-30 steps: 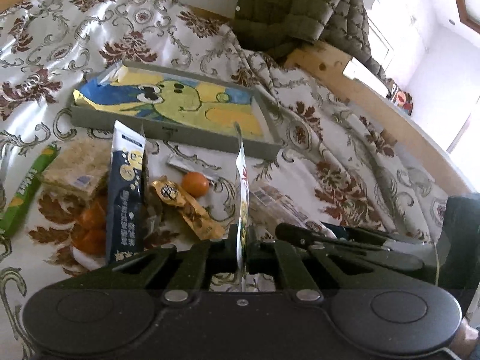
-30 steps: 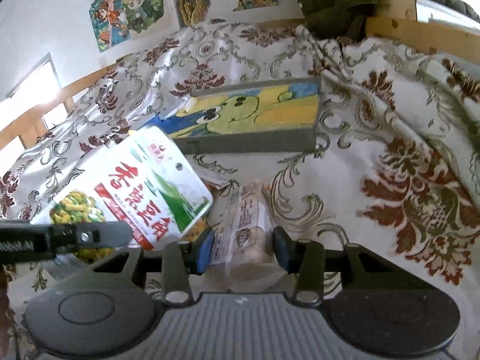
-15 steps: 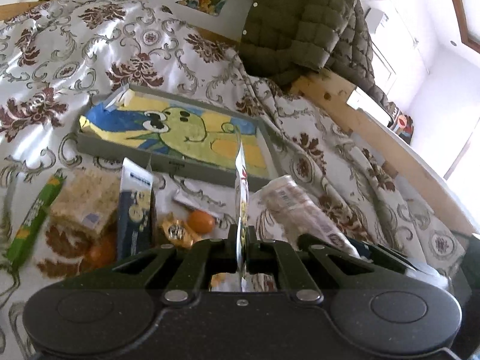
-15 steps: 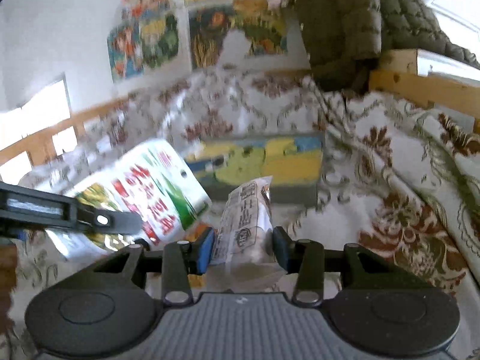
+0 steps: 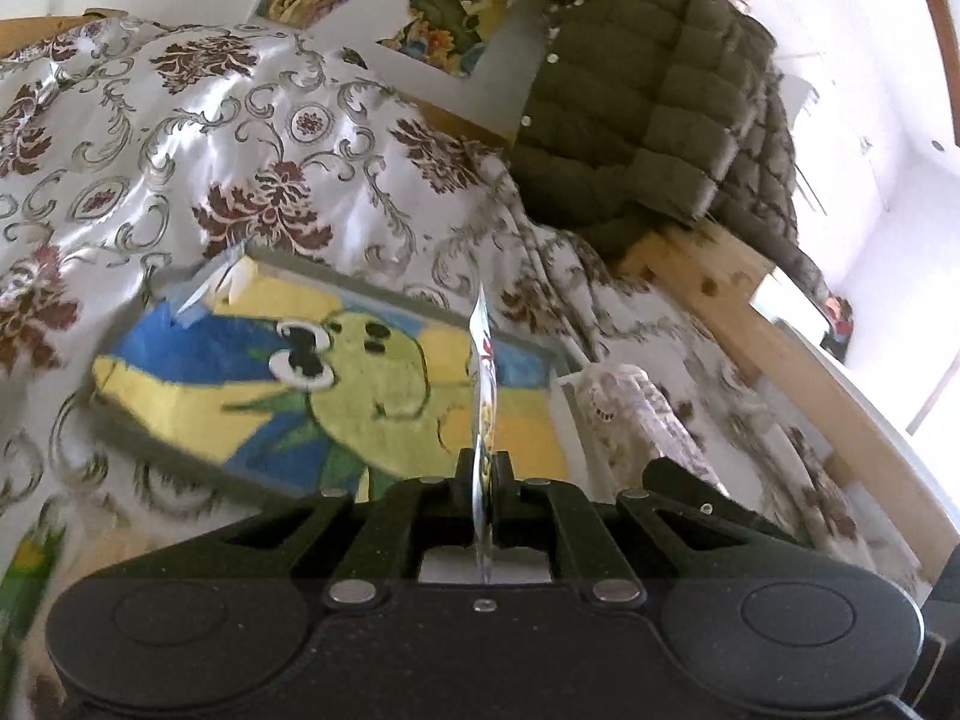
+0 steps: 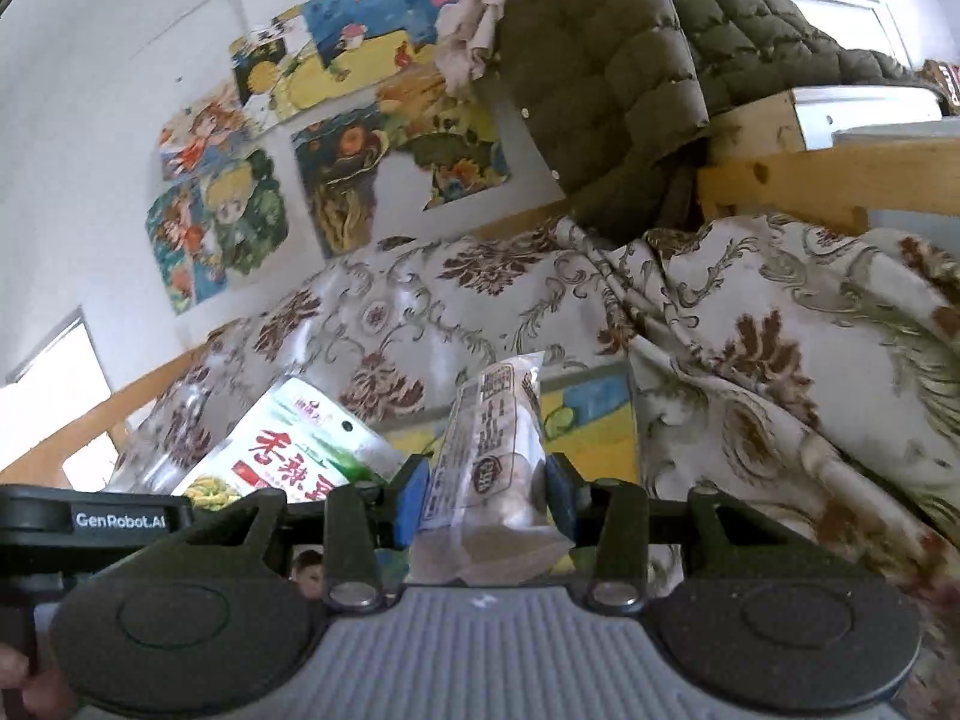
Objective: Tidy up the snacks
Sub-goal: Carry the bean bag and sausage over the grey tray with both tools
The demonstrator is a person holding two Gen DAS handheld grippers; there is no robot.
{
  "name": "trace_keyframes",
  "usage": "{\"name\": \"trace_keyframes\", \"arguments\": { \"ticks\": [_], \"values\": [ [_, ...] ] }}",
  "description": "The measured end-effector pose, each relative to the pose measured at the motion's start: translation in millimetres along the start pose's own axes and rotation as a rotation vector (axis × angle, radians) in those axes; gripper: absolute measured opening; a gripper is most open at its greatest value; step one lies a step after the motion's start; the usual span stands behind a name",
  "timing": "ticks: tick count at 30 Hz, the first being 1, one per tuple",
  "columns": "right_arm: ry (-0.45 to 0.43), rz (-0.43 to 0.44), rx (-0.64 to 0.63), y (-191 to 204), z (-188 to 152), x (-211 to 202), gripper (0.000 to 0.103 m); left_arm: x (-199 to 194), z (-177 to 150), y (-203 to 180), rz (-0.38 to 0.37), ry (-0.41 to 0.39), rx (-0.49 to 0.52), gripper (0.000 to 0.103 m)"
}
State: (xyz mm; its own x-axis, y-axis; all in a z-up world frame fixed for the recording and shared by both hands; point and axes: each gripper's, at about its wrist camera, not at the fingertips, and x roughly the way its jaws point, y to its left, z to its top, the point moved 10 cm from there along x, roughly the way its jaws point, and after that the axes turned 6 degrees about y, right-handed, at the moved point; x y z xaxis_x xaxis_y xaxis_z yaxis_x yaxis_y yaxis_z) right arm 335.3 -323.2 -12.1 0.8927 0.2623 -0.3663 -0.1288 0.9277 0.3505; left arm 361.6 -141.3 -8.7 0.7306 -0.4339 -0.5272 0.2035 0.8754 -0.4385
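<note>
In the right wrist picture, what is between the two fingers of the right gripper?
The right wrist view shows a clear snack packet clamped between the right gripper's blue-padded fingers.

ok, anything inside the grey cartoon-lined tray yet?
No snacks visible in the tray: its cartoon frog lining shows bare. The held green pea pouch and the left gripper cover a strip and the near edge, so that part is unknown.

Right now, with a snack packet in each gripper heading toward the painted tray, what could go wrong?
1. The left gripper pinches only the thin edge of the flat white-and-green snack pouch, so it could slip or swing loose.
2. The right gripper squeezes the soft clear-wrapped pastry packet; the contents might get crushed.
3. Both packets converge on the shallow grey tray with the cartoon picture, so the grippers could collide.
</note>
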Motion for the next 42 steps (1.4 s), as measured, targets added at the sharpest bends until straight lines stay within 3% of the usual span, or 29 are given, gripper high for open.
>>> {"name": "trace_keyframes", "arguments": {
  "ticks": [11, 23, 31, 37, 39, 41, 42],
  "values": [
    [0.042, 0.028, -0.007, -19.4, 5.0, 79.0, 0.047, 72.9, 42.1, 4.1, 0.024, -0.026, -0.045, 0.003],
    [0.110, -0.021, 0.026, -38.3, -13.2, 96.8, 0.047, 117.5, 25.2, 11.6, 0.019, 0.027, -0.110, 0.003],
    [0.149, -0.032, 0.029, -41.7, -20.3, 101.4, 0.047, 124.3, 12.7, 17.3, 0.096, 0.073, -0.065, 0.005],
    [0.161, -0.049, 0.002, -39.2, -22.2, 102.4, 0.047, 121.0, 12.1, 24.7, 0.182, 0.081, -0.004, 0.024],
    [0.163, -0.056, -0.009, -38.3, -22.3, 102.6, 0.048, 119.2, 12.2, 27.1, 0.212, 0.085, 0.019, 0.035],
    [0.164, -0.058, -0.015, -37.2, -22.3, 102.8, 0.049, 117.4, 11.4, 28.7, 0.240, 0.086, 0.037, 0.060],
    [0.163, -0.063, -0.017, -37.0, -22.2, 102.7, 0.049, 115.8, 11.1, 30.0, 0.255, 0.083, 0.036, 0.066]
  ]
}}
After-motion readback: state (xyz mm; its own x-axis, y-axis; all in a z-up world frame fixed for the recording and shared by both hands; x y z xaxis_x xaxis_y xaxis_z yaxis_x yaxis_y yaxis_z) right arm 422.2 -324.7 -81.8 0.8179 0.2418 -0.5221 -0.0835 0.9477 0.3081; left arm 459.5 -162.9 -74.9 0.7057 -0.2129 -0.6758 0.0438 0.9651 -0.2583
